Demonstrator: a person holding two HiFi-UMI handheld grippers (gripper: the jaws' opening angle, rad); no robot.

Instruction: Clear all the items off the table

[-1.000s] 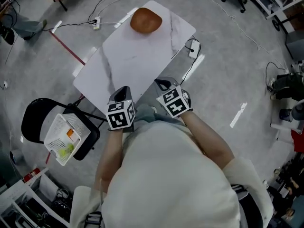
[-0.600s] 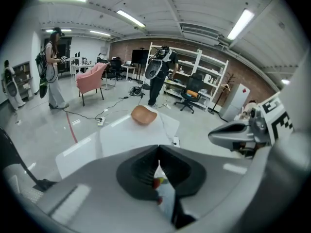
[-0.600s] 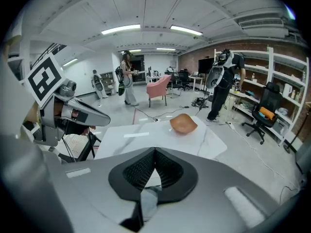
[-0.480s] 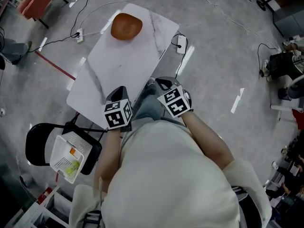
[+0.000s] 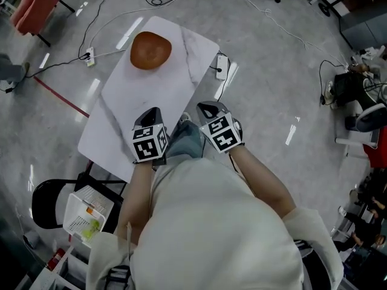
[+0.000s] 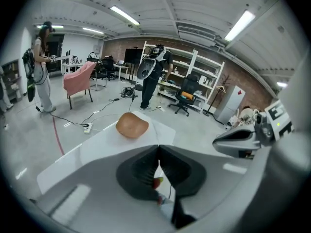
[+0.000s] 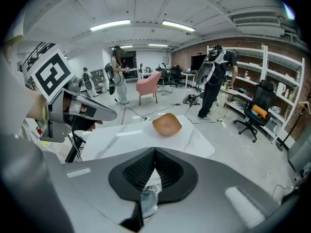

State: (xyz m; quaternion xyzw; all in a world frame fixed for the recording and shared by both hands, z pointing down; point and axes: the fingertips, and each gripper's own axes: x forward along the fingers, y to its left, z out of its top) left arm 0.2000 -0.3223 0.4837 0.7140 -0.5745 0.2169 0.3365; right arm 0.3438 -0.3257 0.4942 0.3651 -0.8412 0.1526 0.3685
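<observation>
Head view says you are nearly done: your table (image 5: 151, 95) is bare but for one brown bowl (image 5: 150, 49), at its far end in the upper left of the frame.

Agreed, though you have not reached it yet. Your left gripper (image 6: 158, 150) hangs at the table's near edge and your right gripper (image 7: 154, 153) is just off it. Both are well apart from the bowl, and each has its jaws pressed together on nothing.

Is there anything in that bowl for you to mind?

Nothing shows. It looks empty in your right gripper view.

And your basket (image 5: 77, 217)?

It sits on the chair (image 5: 45, 199) at the lower left, near the table's closest corner. An orange piece and a yellow-green one lie in it, too small to name. By my reckoning, the bowl is the one item you still have to clear.
</observation>
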